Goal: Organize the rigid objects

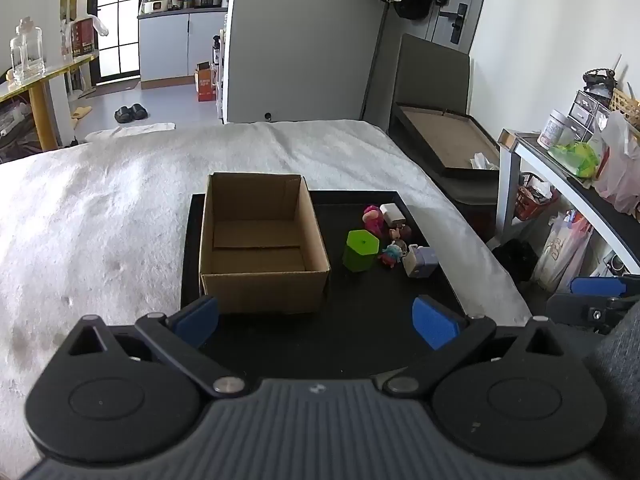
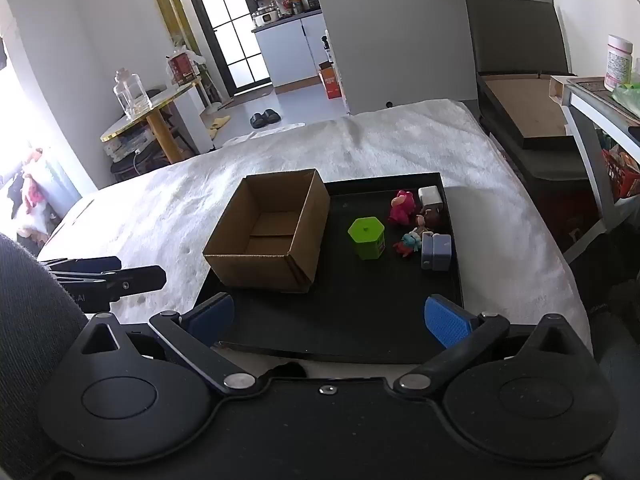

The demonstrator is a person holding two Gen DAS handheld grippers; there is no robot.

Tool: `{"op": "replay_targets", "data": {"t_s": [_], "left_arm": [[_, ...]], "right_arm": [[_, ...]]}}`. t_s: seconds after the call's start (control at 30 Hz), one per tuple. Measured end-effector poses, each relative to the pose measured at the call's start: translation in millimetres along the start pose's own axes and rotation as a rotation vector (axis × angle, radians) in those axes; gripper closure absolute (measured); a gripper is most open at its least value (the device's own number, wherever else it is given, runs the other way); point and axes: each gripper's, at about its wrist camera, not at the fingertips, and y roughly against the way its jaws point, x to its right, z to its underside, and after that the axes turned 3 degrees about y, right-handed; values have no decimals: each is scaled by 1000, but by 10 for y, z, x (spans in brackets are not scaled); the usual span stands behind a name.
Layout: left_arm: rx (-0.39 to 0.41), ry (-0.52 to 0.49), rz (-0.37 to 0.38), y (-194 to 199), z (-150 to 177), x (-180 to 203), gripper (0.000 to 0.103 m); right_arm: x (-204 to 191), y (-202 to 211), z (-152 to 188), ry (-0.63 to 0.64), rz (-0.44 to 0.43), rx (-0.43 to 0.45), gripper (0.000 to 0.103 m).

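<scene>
An open, empty cardboard box (image 1: 260,240) (image 2: 268,232) stands on the left part of a black tray (image 1: 360,328) (image 2: 352,312) on a white furry bed cover. To its right stand a green hexagonal container (image 1: 360,250) (image 2: 367,238), a pink figurine (image 1: 373,218) (image 2: 402,206), a white charger cube (image 1: 391,214) (image 2: 430,196), a brown figurine (image 1: 401,233) (image 2: 430,218), a small colourful figurine (image 1: 393,254) (image 2: 410,243) and a pale purple block (image 1: 420,262) (image 2: 437,253). My left gripper (image 1: 316,320) and right gripper (image 2: 328,318) are open and empty over the tray's near edge.
The white bed cover (image 1: 100,220) (image 2: 500,220) surrounds the tray. A dark folded chair with a cardboard panel (image 1: 444,136) (image 2: 520,112) stands to the right, next to a cluttered white shelf (image 1: 580,168). A yellow-legged table with a glass jar (image 2: 140,108) stands to the left.
</scene>
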Motion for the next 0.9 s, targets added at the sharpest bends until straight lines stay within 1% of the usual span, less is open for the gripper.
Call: {"op": "replay_targets", "data": {"t_s": [0.07, 0.27, 0.43, 0.63, 0.9], "left_arm": [[1, -1, -4, 2, 5, 0, 0], [2, -1, -5, 10, 66, -8, 0], [-16, 5, -5, -27, 15, -23, 0], [-18, 10, -1, -22, 9, -28, 0], [-18, 9, -5, -29, 16, -33, 0]], "right_arm": [[-3, 6, 5, 12, 4, 23, 0], [5, 5, 13, -1, -6, 13, 0], [4, 7, 21, -10, -6, 9, 0], [8, 1, 39, -7, 10, 13, 0], [0, 32, 36, -20, 1, 19, 0]]}}
